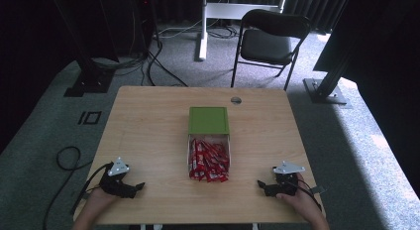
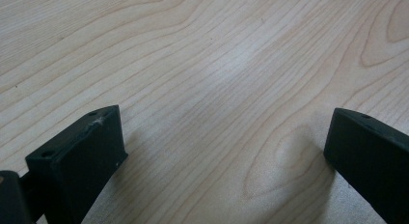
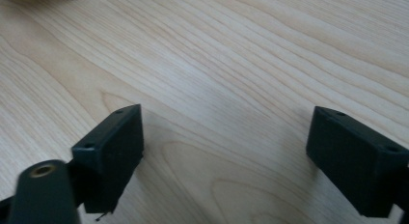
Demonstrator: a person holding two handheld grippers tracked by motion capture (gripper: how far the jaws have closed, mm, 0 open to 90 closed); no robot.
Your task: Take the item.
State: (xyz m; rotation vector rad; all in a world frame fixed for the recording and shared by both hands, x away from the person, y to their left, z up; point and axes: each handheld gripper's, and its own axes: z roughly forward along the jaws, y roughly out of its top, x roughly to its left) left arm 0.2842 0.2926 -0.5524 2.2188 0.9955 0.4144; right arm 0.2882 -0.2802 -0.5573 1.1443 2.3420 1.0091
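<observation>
A green box (image 1: 208,120) lies at the middle of the wooden table (image 1: 148,136), its white drawer (image 1: 188,149) pulled out toward me and packed with several red snack packets (image 1: 208,160). My left gripper (image 1: 139,186) rests on the table near the front left corner, jaws wide apart over bare wood (image 2: 222,122). My right gripper (image 1: 261,183) rests near the front right, also open, with bare wood (image 3: 226,132) between its jaws. Both point inward toward the drawer and stand well apart from it.
A black folding chair (image 1: 270,41) stands on the carpet beyond the table's far edge. A round cable hole (image 1: 236,100) is near the far edge. Cables (image 1: 67,158) lie on the floor at left; black frame posts (image 1: 327,86) stand at both sides.
</observation>
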